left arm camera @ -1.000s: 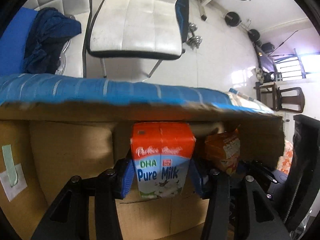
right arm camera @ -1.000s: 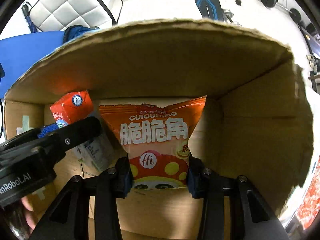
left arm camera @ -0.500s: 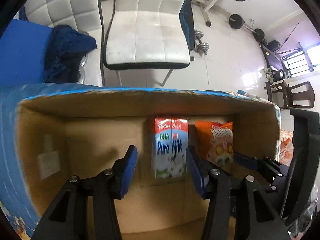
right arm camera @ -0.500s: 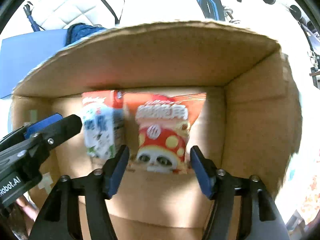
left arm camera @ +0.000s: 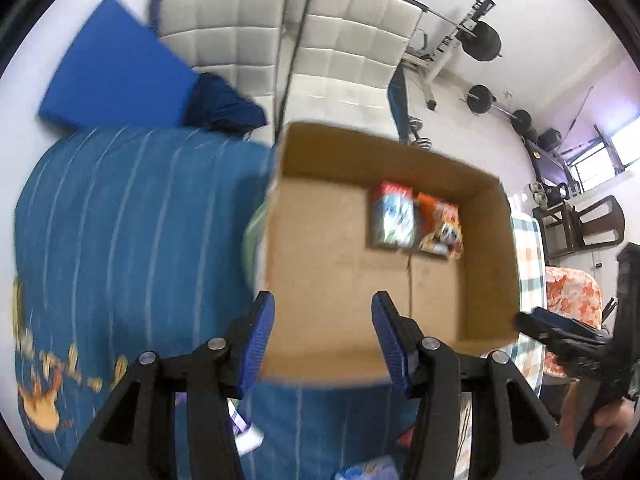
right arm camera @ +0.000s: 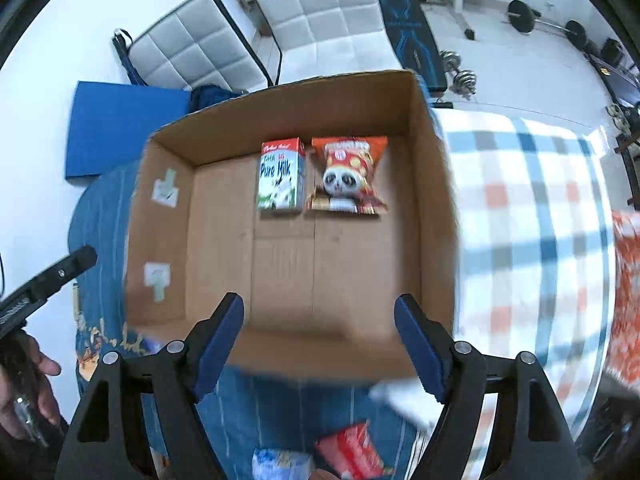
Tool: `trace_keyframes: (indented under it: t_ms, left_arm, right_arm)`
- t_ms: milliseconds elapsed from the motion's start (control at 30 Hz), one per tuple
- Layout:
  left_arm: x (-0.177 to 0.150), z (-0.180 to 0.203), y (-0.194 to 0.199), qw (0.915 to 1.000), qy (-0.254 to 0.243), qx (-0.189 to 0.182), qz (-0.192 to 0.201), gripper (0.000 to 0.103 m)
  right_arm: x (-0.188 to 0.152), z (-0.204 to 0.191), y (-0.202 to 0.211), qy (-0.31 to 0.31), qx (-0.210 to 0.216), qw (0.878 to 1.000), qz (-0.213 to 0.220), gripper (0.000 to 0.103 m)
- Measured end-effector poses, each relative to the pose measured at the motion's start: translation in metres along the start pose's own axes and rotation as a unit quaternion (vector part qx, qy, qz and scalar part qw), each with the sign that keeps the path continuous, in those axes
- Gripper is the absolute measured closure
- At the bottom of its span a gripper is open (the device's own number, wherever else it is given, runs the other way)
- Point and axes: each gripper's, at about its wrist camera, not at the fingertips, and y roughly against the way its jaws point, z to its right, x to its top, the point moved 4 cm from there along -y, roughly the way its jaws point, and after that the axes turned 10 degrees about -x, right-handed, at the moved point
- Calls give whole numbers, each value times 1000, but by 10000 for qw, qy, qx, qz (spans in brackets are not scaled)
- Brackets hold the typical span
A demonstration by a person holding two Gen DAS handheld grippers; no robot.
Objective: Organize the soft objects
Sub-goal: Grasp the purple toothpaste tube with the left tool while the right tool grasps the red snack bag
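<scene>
An open cardboard box (right arm camera: 168, 248) sits on a blue bedspread (left arm camera: 120, 220). A Pure Milk carton (right arm camera: 280, 178) and an orange panda snack bag (right arm camera: 346, 178) lie side by side against its far wall; both show blurred in the left wrist view, the carton (left arm camera: 394, 220) left of the bag (left arm camera: 442, 230). My left gripper (left arm camera: 322, 336) is open and empty above the box's near edge. My right gripper (right arm camera: 320, 340) is open and empty above the near wall. A red packet (right arm camera: 352, 450) and a blue packet (right arm camera: 280, 462) lie on the bed below it.
A checked blanket (right arm camera: 532, 220) lies right of the box. White padded chairs (left arm camera: 348, 40), a blue mat (left arm camera: 116, 80) and dark blue cloth (left arm camera: 224, 108) are beyond the bed. Weights and a bench (left arm camera: 480, 40) stand far right. A white tube (left arm camera: 250, 436) lies near my left fingers.
Both grippers have let go of the carton and the snack bag, opened, and pulled up and back out of the box. The two items stay against the far wall.
</scene>
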Motion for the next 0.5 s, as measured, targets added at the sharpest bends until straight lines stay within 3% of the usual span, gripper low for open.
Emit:
trace_keyframes:
  t_ms: [100,167,267,500]
  left_arm:
    - [-46,-23,17,9992,402,-24,20,55]
    - [-69,-38,17,9975,697,-97,-97,55]
    - [-110,-67,5,9938,1039,102,-382,55]
    - [-162,-107,-36,9832,1514,476,-904,55]
  right_arm:
    - [-45,-7,26,-31,-38,9999,161,9]
    - [-73,-6,36,23,-133,9997,215,9]
    - [-119,-2,37,148,-440,9987,214,9]
    - [-204,8,-37,266,-969,9931,-612,9]
